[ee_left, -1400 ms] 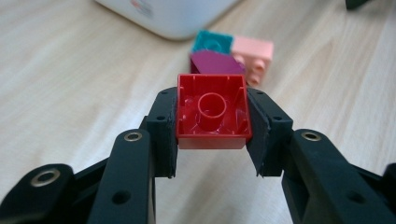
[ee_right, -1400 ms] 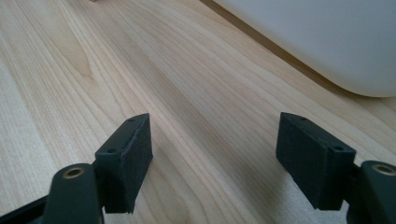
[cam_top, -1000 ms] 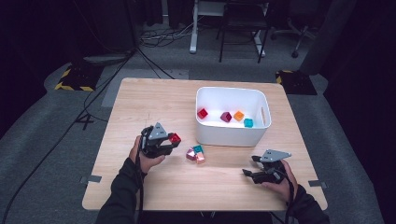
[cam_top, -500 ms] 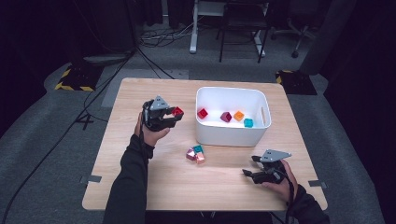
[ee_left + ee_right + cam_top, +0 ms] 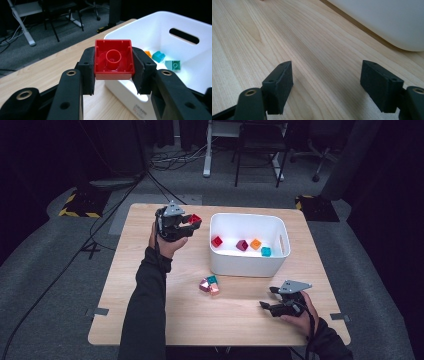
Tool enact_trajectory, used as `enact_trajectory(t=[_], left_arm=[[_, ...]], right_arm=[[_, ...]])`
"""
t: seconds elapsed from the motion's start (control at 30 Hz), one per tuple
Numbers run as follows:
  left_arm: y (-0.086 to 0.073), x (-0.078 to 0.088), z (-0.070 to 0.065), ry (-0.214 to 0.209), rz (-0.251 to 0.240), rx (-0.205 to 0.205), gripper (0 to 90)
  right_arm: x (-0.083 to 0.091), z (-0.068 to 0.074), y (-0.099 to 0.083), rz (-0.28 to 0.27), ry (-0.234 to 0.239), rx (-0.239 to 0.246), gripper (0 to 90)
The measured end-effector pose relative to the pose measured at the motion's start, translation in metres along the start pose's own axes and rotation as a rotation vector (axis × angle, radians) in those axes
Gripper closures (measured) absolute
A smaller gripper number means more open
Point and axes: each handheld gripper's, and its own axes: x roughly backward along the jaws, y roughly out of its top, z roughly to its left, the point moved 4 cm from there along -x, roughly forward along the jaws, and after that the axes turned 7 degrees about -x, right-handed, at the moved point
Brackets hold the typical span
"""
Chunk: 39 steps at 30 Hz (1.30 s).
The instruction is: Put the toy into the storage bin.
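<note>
My left gripper [image 5: 192, 224] is raised just left of the white bin [image 5: 248, 265] and is shut on a red brick [image 5: 195, 220]. In the left gripper view the red brick [image 5: 113, 58] sits squeezed between both pads, hollow underside facing the camera, with the white bin [image 5: 155, 27] right behind it. Several coloured bricks [image 5: 242, 245] lie inside the bin. My right gripper [image 5: 266, 298] rests low on the table at the front right, open; in the right gripper view its pads [image 5: 279, 85] stand wide apart over bare wood.
A small cluster of pink, teal and peach bricks [image 5: 209, 284] lies on the wooden table [image 5: 150, 320] in front of the bin. Beyond the table's far edge are dark floor, cables and chair legs [image 5: 260, 165].
My left gripper has risen and moved away from me and rightward toward the bin, carrying the red brick. The right gripper has stayed in place.
</note>
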Motion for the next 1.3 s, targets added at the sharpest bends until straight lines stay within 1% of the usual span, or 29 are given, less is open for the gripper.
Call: enact_trajectory(t=[0.03,0.07,0.1,0.17,0.2,0.23,0.3,0.33,0.37,0.4,0.57,0.6,0.67,0.77,0.8,0.83,0.9,0.93,0.97,1.0,1.07,1.1,1.17,1.27,1.3], left_arm=[[0.002,0.000,-0.001,-0.006,-0.001,-0.004,58.9],[0.006,-0.001,-0.005,-0.008,-0.013,-0.006,58.9],[0.008,-0.002,-0.007,-0.019,-0.015,-0.011,59.0],[0.014,-0.005,-0.011,-0.024,-0.014,-0.025,58.9],[0.016,-0.006,-0.014,-0.038,-0.009,-0.029,58.9],[0.020,-0.009,-0.017,-0.036,-0.008,-0.037,59.0],[0.026,-0.014,-0.024,-0.047,-0.017,-0.046,59.0],[0.030,-0.016,-0.027,-0.063,-0.020,-0.049,58.9],[0.033,-0.019,-0.031,-0.066,-0.026,-0.050,59.0],[0.035,-0.021,-0.035,-0.079,-0.022,-0.063,59.0],[0.044,-0.035,-0.054,-0.109,-0.005,-0.087,58.9],[0.046,-0.038,-0.057,-0.117,-0.009,-0.097,58.9],[0.049,-0.042,-0.065,-0.130,-0.007,-0.098,58.9],[0.052,-0.049,-0.075,-0.148,0.006,-0.119,58.9],[0.052,-0.050,-0.076,-0.155,0.017,-0.133,58.9],[0.051,-0.053,-0.079,-0.159,0.026,-0.133,58.9],[0.052,-0.056,-0.082,-0.164,0.029,-0.142,58.9],[0.051,-0.057,-0.083,-0.174,0.049,-0.152,58.9],[0.051,-0.059,-0.085,-0.171,0.046,-0.152,59.0],[0.051,-0.060,-0.087,-0.179,0.047,-0.149,58.9],[0.050,-0.062,-0.088,-0.185,0.065,-0.160,58.9],[0.050,-0.063,-0.088,-0.179,0.063,-0.164,58.9],[0.050,-0.063,-0.089,-0.186,0.076,-0.166,58.9],[0.050,-0.065,-0.088,-0.176,0.079,-0.171,58.9],[0.050,-0.066,-0.089,-0.168,0.073,-0.153,58.8]], right_arm=[[0.000,0.000,0.000,0.000,0.000,-0.001,26.3],[0.000,0.000,0.000,0.000,0.000,-0.001,26.3],[0.000,0.000,0.000,0.001,0.001,-0.003,26.3],[0.000,0.000,0.000,0.002,0.001,-0.004,26.2],[0.000,0.000,0.000,0.001,0.001,-0.004,26.2],[0.000,0.000,0.000,0.002,0.001,-0.006,26.2],[0.000,0.000,0.000,0.001,0.002,-0.004,26.2],[0.000,0.000,0.000,0.001,0.002,-0.005,26.2],[0.000,0.000,0.000,0.001,0.002,-0.005,26.2],[0.000,0.000,0.000,0.001,0.002,-0.005,26.2],[0.000,0.000,0.000,0.001,0.003,-0.005,26.2],[0.000,0.000,0.000,0.001,0.003,-0.004,26.2],[0.000,0.000,0.000,0.000,0.004,-0.002,26.1],[0.000,0.000,0.000,-0.001,0.003,-0.004,26.1],[0.000,0.000,0.000,-0.001,0.003,-0.005,26.1],[0.000,0.000,0.000,0.000,0.003,-0.006,26.1],[0.000,0.000,0.000,0.000,0.003,-0.005,26.1],[0.000,0.000,0.000,0.001,0.005,-0.004,26.1],[0.000,0.000,0.000,0.001,0.005,-0.003,26.1],[0.000,0.000,0.000,0.002,0.004,-0.004,26.1],[0.000,0.000,0.000,0.002,0.004,-0.004,26.1],[0.000,0.000,0.000,0.001,0.004,-0.004,26.1],[0.000,0.000,0.000,0.002,0.004,-0.004,26.1],[0.000,0.000,0.000,0.002,0.004,-0.005,26.1],[0.000,0.000,0.000,0.002,0.004,-0.004,26.1]])
